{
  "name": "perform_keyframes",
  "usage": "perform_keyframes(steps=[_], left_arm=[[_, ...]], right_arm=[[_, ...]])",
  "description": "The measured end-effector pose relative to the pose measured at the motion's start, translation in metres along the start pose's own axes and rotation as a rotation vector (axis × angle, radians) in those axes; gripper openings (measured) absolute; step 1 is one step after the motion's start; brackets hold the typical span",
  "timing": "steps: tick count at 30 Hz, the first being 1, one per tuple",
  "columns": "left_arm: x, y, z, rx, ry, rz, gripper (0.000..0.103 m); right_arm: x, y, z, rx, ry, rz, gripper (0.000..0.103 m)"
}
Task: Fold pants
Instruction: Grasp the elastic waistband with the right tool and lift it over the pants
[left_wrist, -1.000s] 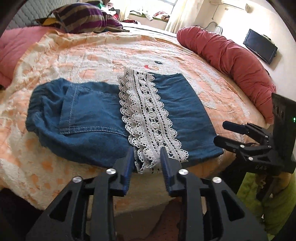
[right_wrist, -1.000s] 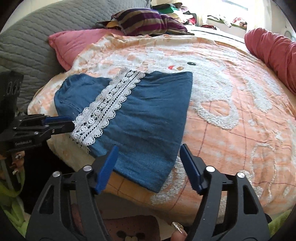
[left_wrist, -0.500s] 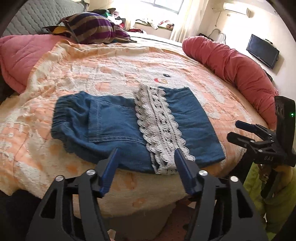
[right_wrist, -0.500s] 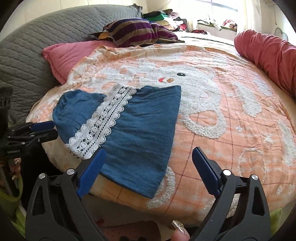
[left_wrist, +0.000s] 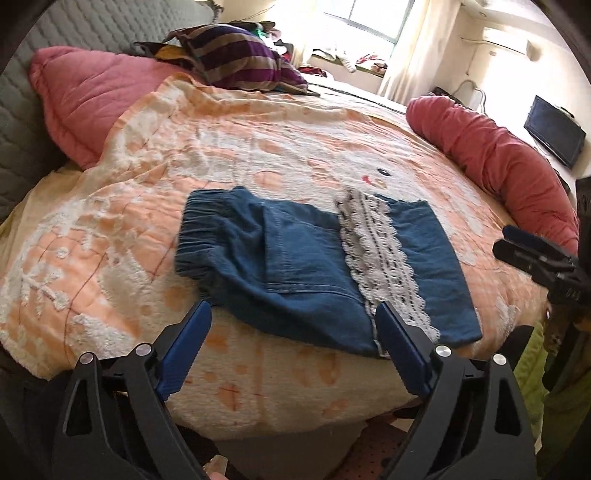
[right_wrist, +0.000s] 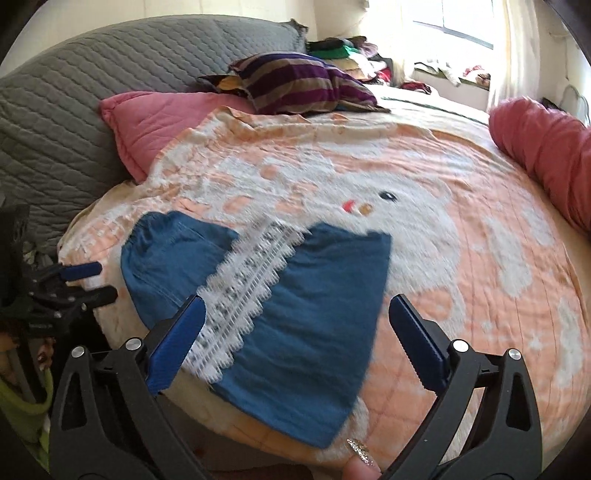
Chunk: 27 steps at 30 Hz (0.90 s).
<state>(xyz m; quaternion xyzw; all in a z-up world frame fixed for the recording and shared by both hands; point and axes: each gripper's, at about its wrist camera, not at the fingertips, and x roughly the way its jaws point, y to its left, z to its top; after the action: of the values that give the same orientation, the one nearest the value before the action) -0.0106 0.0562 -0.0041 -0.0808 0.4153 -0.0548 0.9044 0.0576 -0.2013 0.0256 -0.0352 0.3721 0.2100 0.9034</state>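
Lying folded: one pants (left_wrist: 314, 269), one bed (left_wrist: 258, 158).

1 pants (left_wrist: 306, 266), 2 pink pillows (left_wrist: 92, 96) (left_wrist: 495, 151), 1 striped cushion (left_wrist: 236, 59), 1 TV (left_wrist: 554, 131).

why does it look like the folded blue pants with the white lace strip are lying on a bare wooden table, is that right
Not quite. The folded blue pants with the white lace strip lie on an orange-and-white blanket spread over a bed, not a bare wooden table. The left wrist view shows it.

Folded denim pants (left_wrist: 317, 266) on bedspread (left_wrist: 184, 155), left gripper (left_wrist: 291, 343) fingers (left_wrist: 184, 350) opening, empty
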Motion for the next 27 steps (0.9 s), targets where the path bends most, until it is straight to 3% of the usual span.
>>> perform_keyframes(steps=[12, 19, 22, 24, 27], left_arm=[[0.017, 0.034, -0.003, -0.099, 0.03, 0.032, 0.09], [0.034, 0.058, -0.008, -0.245, 0.056, -0.047, 0.088], [0.037, 0.058, -0.007, -0.258, 0.041, -0.055, 0.076], [0.04, 0.06, -0.007, -0.28, 0.039, -0.089, 0.048], [0.052, 0.061, -0.009, -0.306, 0.062, -0.137, 0.028]], right_arm=[[0.054, 0.066, 0.054, -0.157, 0.05, 0.123, 0.094], [0.1, 0.11, 0.08, -0.241, 0.116, 0.232, 0.094], [0.121, 0.127, 0.087, -0.27, 0.165, 0.277, 0.094], [0.133, 0.135, 0.09, -0.277, 0.196, 0.308, 0.094], [0.158, 0.149, 0.095, -0.293, 0.261, 0.349, 0.094]])
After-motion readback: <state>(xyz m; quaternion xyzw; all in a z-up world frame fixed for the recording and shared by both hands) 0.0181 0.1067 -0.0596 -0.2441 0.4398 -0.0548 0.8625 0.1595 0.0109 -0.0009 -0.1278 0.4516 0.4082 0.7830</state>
